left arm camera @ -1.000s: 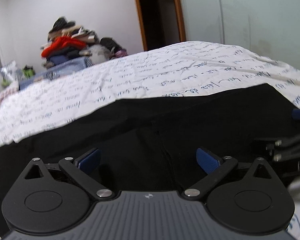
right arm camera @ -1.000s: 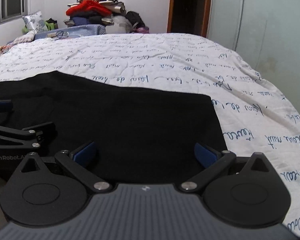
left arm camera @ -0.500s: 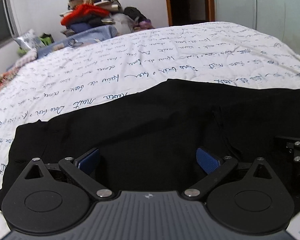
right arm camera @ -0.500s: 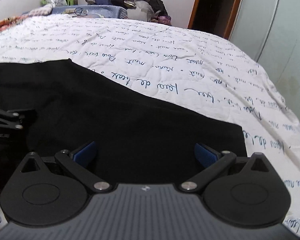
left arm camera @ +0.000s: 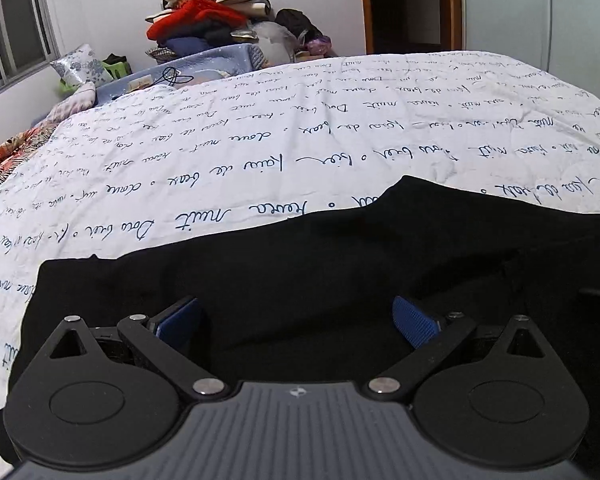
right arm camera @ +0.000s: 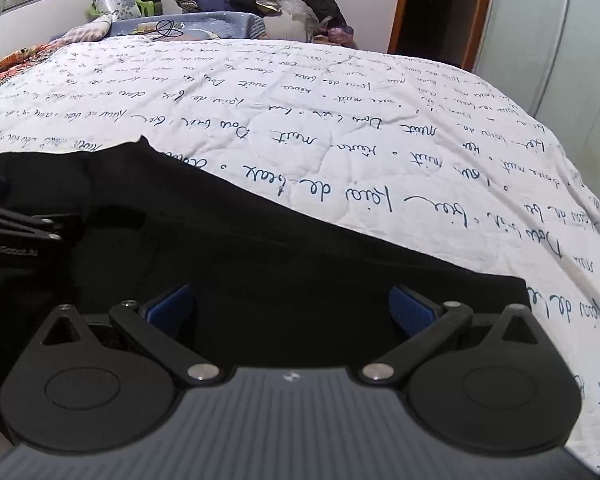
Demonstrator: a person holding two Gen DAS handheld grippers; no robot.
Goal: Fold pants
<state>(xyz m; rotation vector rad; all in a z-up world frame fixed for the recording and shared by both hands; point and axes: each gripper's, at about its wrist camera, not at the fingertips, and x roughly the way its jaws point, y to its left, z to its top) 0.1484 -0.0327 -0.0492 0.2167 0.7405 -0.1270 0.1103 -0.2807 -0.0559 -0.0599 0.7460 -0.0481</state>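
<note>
Since a second ago both wrist views have tilted: more bedspread (left arm camera: 260, 152) and back wall visible, pants (left arm camera: 320, 272) lower in frame. Pants lie flat on bed's near part, long axis left to right. Left gripper (left arm camera: 296, 318) and right gripper (right arm camera: 290, 308) spread wide, holding nothing, above black cloth.

Pants (left arm camera: 320, 272): matt black cloth. Bedspread (left arm camera: 340, 120) beneath: white quilted cloth, blue script print. Left gripper (left arm camera: 296, 320): matt black plastic, ribbed grey housing, textured blue pads (left arm camera: 410, 320), shiny metal rivets.
</note>
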